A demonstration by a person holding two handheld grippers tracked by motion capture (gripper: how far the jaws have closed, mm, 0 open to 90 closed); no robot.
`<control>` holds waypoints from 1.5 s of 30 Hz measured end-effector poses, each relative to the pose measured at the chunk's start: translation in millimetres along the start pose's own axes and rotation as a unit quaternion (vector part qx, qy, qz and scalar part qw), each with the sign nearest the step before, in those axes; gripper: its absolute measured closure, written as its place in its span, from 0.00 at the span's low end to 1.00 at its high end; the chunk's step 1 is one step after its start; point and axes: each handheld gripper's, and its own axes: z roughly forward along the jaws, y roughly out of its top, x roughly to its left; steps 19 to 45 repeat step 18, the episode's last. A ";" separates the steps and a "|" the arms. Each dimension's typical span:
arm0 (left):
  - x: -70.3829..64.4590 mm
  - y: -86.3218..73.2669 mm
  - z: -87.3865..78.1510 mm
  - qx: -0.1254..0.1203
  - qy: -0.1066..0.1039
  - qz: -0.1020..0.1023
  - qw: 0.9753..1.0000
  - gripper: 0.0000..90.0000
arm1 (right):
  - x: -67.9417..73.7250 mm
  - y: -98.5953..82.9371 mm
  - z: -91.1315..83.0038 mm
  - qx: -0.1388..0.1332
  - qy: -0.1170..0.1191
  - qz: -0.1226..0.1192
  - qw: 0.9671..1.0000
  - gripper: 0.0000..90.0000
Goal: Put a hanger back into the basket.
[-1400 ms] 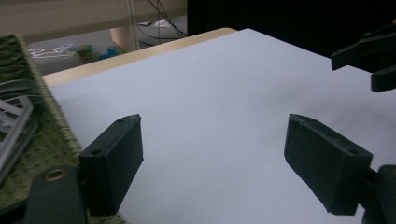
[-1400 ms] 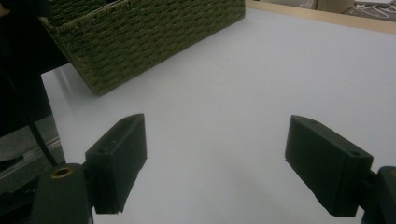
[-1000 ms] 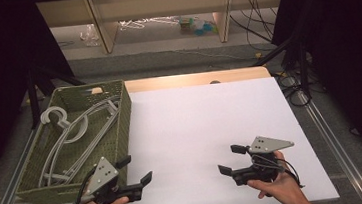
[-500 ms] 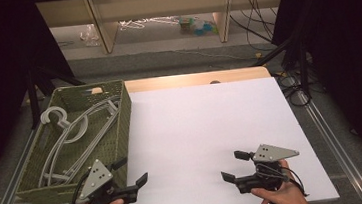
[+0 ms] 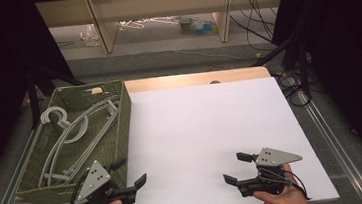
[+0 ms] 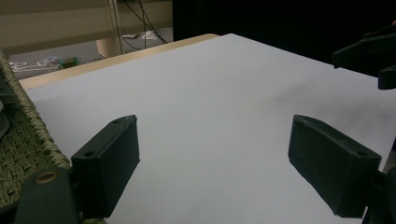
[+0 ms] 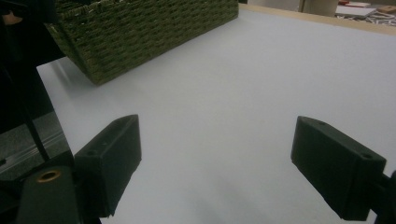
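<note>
A green woven basket (image 5: 126, 117) stands on the left of the white table (image 5: 211, 124) and holds several grey clothes hangers (image 5: 71, 132). My left gripper (image 5: 130, 171) is open and empty by the basket's near right corner, close to the table's front edge. In the left gripper view its jaws (image 6: 219, 163) stand wide apart over bare white board, with the basket's wall (image 6: 23, 140) at the left. My right gripper (image 5: 233, 168) is open and empty at the front right, pointing left. In the right gripper view its jaws (image 7: 215, 163) frame bare table, with the basket (image 7: 140, 32) ahead.
A wooden strip (image 5: 192, 79) runs along the table's far edge. Beyond it, a shelf unit (image 5: 159, 3) has clutter and white hangers on the floor under it. Cables (image 5: 293, 86) and dark stands flank the table. The other gripper's jaw tips (image 6: 369, 56) show at the upper right.
Both grippers have drawn back a little toward the table's front edge, still open and empty. The basket and hangers have not moved.
</note>
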 end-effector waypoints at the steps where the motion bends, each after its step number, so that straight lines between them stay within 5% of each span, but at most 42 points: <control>1: -0.6 -0.3 -0.1 -0.002 0.001 -0.005 1.000 0.18 | 0.1 0.1 0.0 0.001 0.000 0.000 1.000 0.19; 10: 1.3 0.7 -0.9 -0.003 -0.002 0.007 1.000 0.18 | -0.7 0.1 0.1 -0.004 -0.007 -0.003 1.000 0.19; 45: 1.3 0.8 -1.3 -0.007 -0.001 0.005 1.000 0.18 | -0.7 0.0 0.1 -0.002 -0.009 -0.002 1.000 0.19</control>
